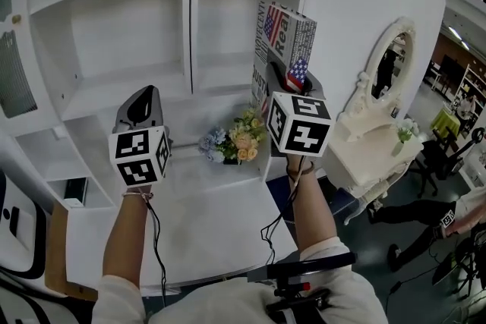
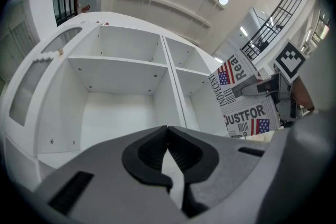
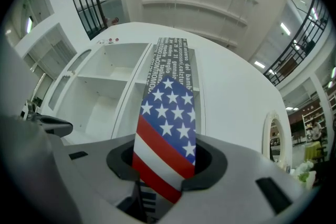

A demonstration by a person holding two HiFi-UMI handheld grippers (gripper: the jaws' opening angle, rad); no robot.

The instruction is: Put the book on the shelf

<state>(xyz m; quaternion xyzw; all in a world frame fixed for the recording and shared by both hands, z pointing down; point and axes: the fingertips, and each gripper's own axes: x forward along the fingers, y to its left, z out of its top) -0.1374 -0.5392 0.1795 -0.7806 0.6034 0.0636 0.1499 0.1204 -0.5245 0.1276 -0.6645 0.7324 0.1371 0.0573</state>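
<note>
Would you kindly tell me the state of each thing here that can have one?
right gripper: jaws shut on the book
book: upright, not yet on the shelf
left gripper: jaws shut, nothing between them
shelf: open-fronted, visible compartments bare
flowers: resting on the desk

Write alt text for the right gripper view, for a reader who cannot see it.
The right gripper clamps a book upright by its narrow, stars-and-stripes edge. Behind it stands a white shelf unit with open compartments.
</note>
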